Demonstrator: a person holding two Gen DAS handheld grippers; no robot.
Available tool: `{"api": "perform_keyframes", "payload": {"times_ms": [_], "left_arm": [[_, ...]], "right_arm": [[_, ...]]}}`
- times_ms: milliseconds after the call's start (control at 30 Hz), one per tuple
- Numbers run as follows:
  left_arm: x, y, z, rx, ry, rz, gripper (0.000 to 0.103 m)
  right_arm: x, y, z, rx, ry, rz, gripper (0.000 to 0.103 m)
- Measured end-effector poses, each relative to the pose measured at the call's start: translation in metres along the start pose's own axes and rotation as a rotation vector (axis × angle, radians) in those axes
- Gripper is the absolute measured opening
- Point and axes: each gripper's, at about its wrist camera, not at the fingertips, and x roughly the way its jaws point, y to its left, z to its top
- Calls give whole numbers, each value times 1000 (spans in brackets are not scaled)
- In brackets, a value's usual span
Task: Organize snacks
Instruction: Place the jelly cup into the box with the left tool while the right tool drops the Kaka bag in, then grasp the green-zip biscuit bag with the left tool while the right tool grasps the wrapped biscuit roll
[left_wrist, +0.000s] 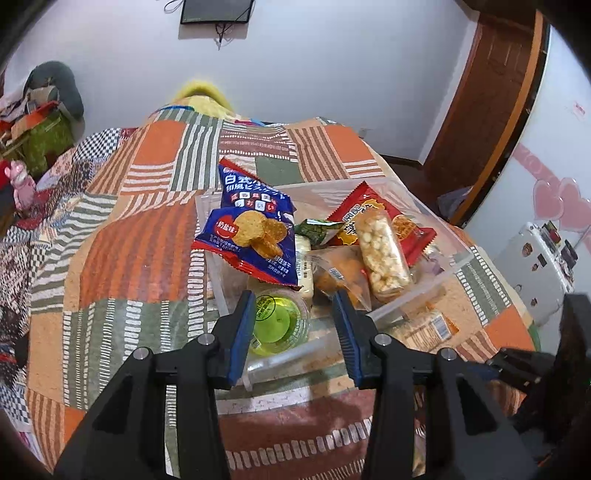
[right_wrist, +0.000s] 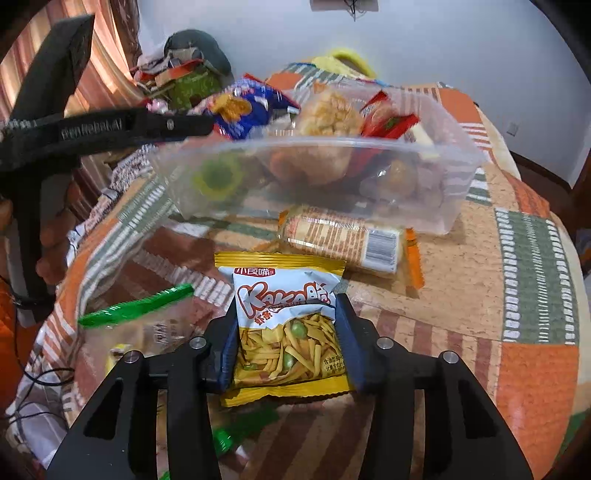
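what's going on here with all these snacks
A person with two handheld grippers is sorting snacks into a clear plastic bin on a patchwork-covered surface. The right gripper is shut on a yellow Kaka snack packet in front of the bin. The left gripper is open over the bin's near end, above a green jelly cup. A wrapped cracker roll lies outside the bin.

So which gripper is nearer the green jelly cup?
Left. The left gripper hangs open right over the jelly cup in the bin; the right gripper is outside it, holding the yellow packet.
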Motion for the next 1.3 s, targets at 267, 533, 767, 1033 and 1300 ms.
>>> {"api": "perform_keyframes", "payload": {"times_ms": [267, 533, 767, 1033, 1300], "left_arm": [[-19, -7, 1, 7, -47, 3, 58], [-23, -2, 1, 6, -58, 22, 67], [-20, 7, -5, -8, -43, 20, 69], [-18, 10, -17, -10, -20, 29, 69], [-28, 6, -28, 10, -17, 33, 71]], "right_arm": [[-40, -13, 31, 51, -152, -55, 43], [-32, -37, 74, 98, -228, -165, 43], [-5, -50, 94, 120, -207, -224, 44], [-8, -49, 90, 98, -180, -238, 66], [-36, -45, 70, 96, -187, -189, 85]]}}
